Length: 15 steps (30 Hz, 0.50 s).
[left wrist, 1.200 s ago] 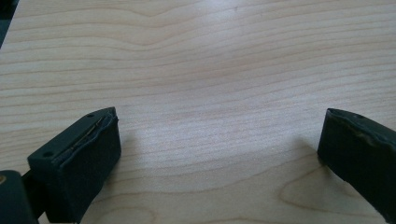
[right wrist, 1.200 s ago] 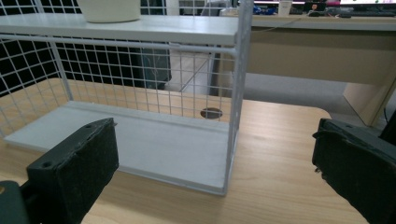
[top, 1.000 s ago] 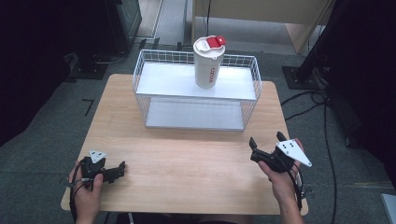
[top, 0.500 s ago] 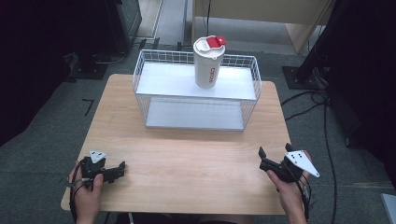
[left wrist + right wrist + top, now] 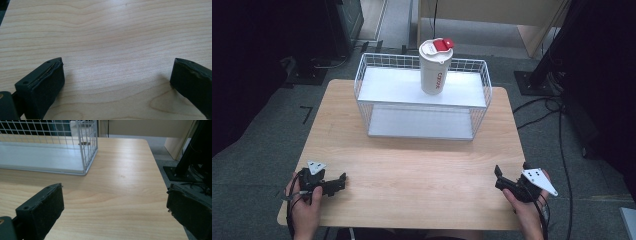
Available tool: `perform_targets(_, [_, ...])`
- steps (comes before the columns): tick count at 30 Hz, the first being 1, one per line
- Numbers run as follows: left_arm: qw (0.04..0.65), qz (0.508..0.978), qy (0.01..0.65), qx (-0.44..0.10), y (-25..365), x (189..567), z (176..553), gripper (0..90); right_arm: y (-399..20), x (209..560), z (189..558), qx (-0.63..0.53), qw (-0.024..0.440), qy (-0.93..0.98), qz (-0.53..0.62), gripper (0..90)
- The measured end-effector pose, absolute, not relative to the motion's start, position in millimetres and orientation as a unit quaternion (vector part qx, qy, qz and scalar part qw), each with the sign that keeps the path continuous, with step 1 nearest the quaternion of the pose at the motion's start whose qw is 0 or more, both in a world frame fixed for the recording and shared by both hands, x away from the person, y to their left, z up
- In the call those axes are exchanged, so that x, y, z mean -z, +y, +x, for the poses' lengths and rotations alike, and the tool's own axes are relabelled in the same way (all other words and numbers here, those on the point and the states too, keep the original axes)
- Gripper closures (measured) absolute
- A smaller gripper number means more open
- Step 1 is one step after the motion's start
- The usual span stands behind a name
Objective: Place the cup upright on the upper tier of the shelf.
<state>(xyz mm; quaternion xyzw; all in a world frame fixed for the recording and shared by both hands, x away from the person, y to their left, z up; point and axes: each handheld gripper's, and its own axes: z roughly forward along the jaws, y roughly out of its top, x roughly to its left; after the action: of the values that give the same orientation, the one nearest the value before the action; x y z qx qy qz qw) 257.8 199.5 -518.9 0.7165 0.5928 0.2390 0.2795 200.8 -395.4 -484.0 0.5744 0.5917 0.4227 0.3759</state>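
A white tumbler (image 5: 435, 67) with a red flap on its lid stands upright on the upper shelf of a white wire basket rack (image 5: 422, 95) at the back of the wooden table (image 5: 412, 160). My left gripper (image 5: 343, 179) rests near the front left corner, jaws open and empty, over bare wood (image 5: 117, 62). My right gripper (image 5: 497, 177) sits near the front right edge, held in a hand, also open with nothing between its jaws. The rack's corner (image 5: 85, 152) lies ahead to the left in the right gripper view.
Black stand bases and cables (image 5: 552, 100) lie on the grey floor to the right of the table. Dark equipment (image 5: 312, 45) stands at the back left. The table's right edge (image 5: 160, 177) runs close beside my right gripper.
My right gripper has drawn back toward the front right edge of the table and lowered. The left gripper and the tumbler have stayed put.
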Motion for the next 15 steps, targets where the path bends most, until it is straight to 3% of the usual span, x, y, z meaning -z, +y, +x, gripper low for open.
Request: perform_targets(15, [0.279,0.717,0.593,-0.239,200,519,258,0.0,-412,508,190,-0.384,0.361,0.601,0.600,1.3])
